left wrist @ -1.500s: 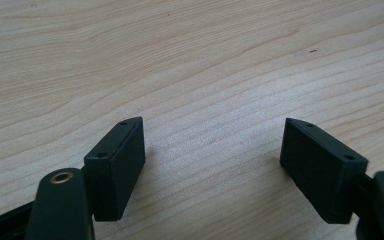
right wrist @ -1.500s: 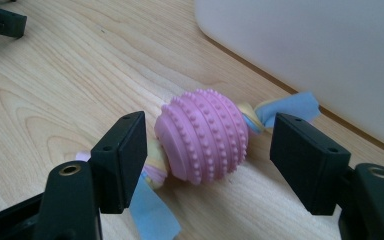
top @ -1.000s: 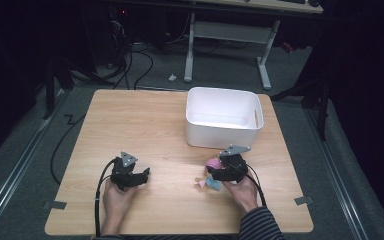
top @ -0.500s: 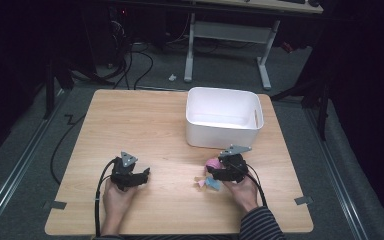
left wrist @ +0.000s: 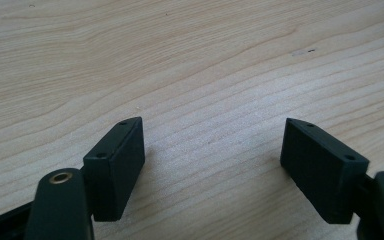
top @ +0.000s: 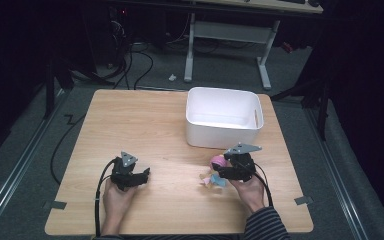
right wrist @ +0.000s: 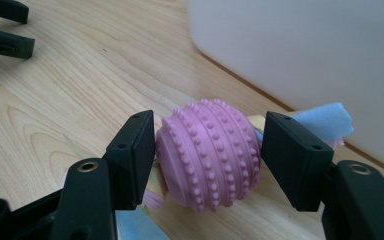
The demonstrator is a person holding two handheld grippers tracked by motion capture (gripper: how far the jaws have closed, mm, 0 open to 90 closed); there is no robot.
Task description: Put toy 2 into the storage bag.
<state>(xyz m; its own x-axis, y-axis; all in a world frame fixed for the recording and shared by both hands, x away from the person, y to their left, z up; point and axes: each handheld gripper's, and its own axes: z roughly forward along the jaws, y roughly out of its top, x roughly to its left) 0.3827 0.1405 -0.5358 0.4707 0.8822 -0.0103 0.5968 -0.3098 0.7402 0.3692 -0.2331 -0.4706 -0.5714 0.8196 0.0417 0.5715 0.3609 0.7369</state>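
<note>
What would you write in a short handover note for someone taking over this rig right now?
Right hand-held gripper: jaws have just closed onto the pink ball, which lies on the table amid pastel fabric strips.
Left hand-held gripper: open, nothing in it, resting over bare wood.
White tub: just beyond the ball.
Done: ball gripped.
Left: probably lift the toy and drop it into the tub.

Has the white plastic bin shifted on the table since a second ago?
No. The white plastic bin sits at the same spot near the wooden table's far right edge.
</note>
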